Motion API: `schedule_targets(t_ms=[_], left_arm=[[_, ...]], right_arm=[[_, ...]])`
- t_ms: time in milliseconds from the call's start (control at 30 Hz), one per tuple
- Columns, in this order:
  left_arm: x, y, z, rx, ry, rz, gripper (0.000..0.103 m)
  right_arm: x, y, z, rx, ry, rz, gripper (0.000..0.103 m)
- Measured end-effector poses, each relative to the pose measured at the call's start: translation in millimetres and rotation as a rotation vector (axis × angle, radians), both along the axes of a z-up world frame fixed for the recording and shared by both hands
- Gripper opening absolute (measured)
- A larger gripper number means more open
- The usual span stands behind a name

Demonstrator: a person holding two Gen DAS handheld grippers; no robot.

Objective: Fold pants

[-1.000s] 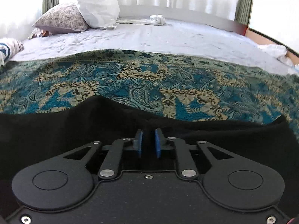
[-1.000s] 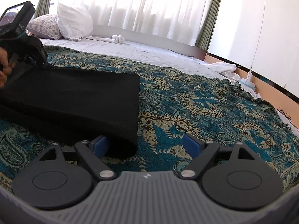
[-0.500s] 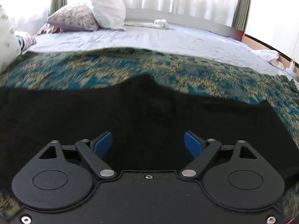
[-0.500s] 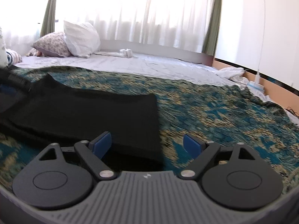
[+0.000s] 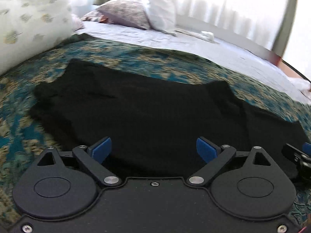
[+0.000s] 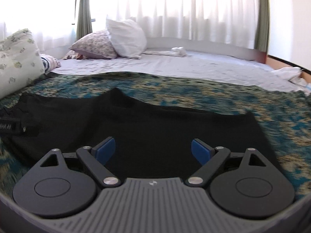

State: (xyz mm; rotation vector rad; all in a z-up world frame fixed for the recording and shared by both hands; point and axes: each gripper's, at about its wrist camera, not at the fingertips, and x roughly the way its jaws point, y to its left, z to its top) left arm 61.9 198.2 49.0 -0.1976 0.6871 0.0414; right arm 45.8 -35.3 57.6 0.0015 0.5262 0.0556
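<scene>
So there's one pair of black pants (image 5: 155, 116) lying folded flat on a teal paisley bedspread (image 5: 136, 58), and that's the only garment being worked on. Two grippers are in play. The left gripper (image 5: 153, 150) has just been opening its jaws and they stand wide apart now, blue pads (image 5: 102, 148) clear of the cloth, nothing pinched between them; the pants just sit in front of and below it. The right gripper (image 6: 153, 151) is spread wide too, with nothing between its two blue fingers, and it hangs over the near edge of the same pants (image 6: 155, 128). In the left wrist view you can catch a sliver of the right gripper at the far right edge, and in the right wrist view a bit of the left one's black body pokes in from the left.

Further back, the bedspread ends and a pale sheet (image 6: 175, 64) takes over. I count three pillows: a white one (image 6: 126, 37), a floral purple-ish one (image 6: 93, 45) leaning beside it, and a cream one with green sprigs (image 6: 17, 58) on the left. One small rolled white cloth (image 6: 177, 50) lies near the headboard, and some crumpled white fabric (image 6: 287, 72) sits at the right edge. Both views are a bit motion-blurred.
</scene>
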Motion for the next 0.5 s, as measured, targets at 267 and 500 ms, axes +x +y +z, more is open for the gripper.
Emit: schedule_targets(t_ms=[267,500], left_arm=[[-11,50,0,-0.052,-0.027,0.112,0.096],[0,89,-8,-0.099,-0.04,0.276,0.098]], right_arm=[[24,53,-22,-0.045,0.018,0.005,0.091],[31,55,-40,-0.048,0.106,0.007,0.091]])
